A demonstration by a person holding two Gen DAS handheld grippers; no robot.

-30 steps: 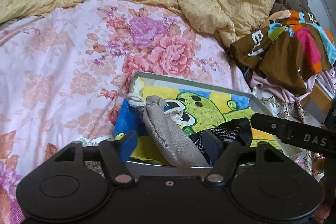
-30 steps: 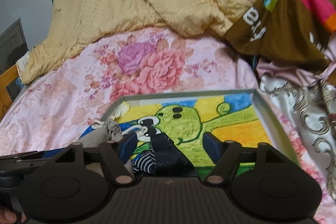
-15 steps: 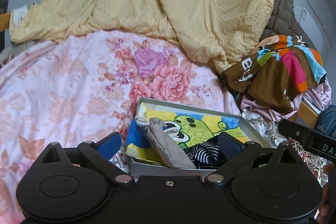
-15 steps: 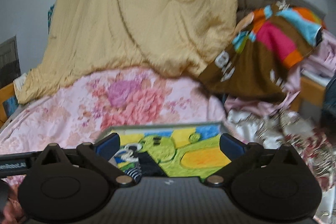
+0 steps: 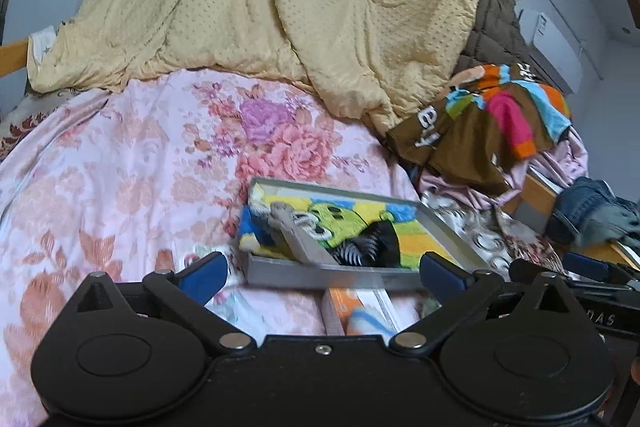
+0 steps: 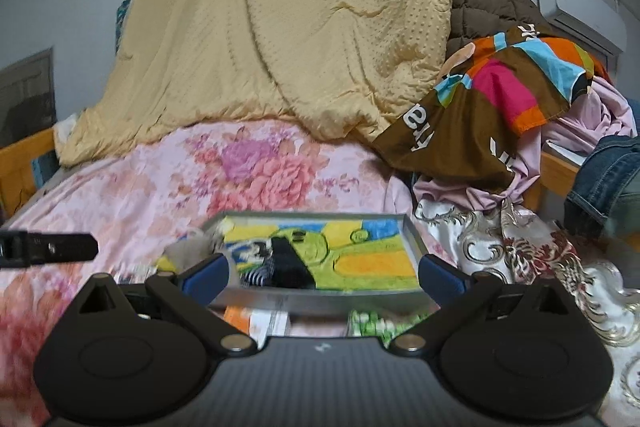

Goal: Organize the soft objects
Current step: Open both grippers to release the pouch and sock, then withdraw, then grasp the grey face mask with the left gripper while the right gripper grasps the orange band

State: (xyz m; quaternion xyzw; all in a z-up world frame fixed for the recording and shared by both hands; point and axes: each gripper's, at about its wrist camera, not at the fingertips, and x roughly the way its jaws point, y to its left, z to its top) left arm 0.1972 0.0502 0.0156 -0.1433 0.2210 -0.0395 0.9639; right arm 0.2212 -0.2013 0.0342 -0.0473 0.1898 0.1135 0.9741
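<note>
A shallow grey tray [image 5: 336, 275] with a green cartoon picture inside lies on the floral bed. In it rest a grey sock [image 5: 300, 245] and a black striped sock [image 5: 370, 247], side by side. My left gripper [image 5: 322, 273] hovers just short of the tray's near rim, its jaws opening wide with nothing between the blue pads. From the right wrist view the same tray [image 6: 412, 235] holds the black sock [image 6: 288, 263], with the grey sock [image 6: 186, 251] at its left end. My right gripper [image 6: 324, 273] is open and holds nothing.
A yellow blanket [image 5: 304, 7] is heaped at the back. A brown multicoloured cloth [image 5: 480, 131], pink fabric and jeans [image 5: 588, 207] pile up on the right by a wooden bed rail. An orange-and-white box [image 5: 360, 311] lies under the tray's near edge. The floral sheet [image 5: 120, 167] spreads left.
Both grippers have drawn back from the tray and risen slightly, and their jaws have spread wide. The grey and black socks stay in the tray, farther away.
</note>
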